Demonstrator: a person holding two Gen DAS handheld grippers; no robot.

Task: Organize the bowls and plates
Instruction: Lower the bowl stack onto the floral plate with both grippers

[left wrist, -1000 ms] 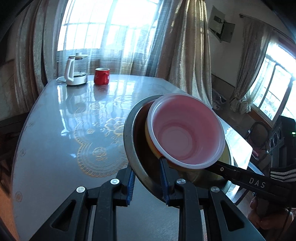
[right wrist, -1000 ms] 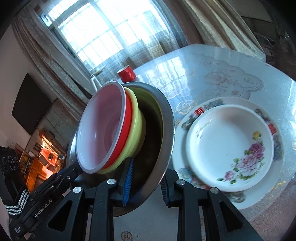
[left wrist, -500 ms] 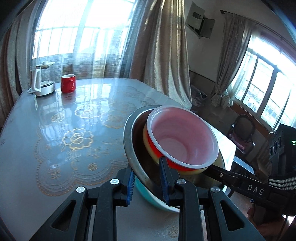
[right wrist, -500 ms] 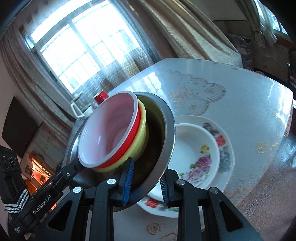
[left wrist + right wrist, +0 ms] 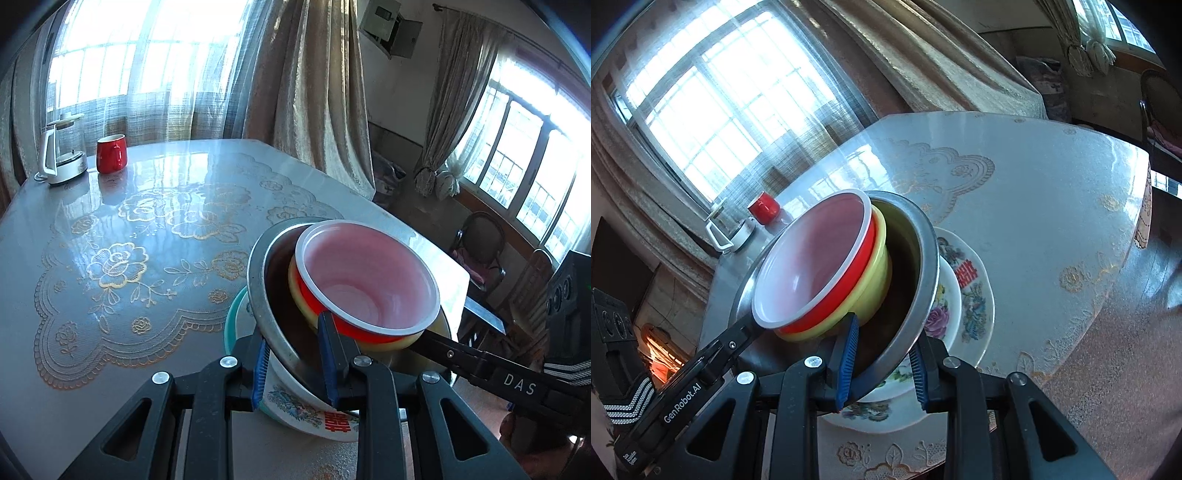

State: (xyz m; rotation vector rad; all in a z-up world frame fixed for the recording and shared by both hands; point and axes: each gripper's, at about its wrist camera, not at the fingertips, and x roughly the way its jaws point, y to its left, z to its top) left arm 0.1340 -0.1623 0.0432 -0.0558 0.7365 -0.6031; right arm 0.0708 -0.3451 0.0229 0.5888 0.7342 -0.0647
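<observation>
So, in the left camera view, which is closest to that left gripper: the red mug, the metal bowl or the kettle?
1. Metal bowl, clamped in the left gripper.
2. Red mug, far left of the table.
3. Kettle, just left of the mug; nearly level, too close to call.

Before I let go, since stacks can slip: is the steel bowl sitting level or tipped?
Tipped. In the right wrist view the steel bowl leans, its mouth facing sideways above the floral plate, with the red bowl nested inside.
</observation>
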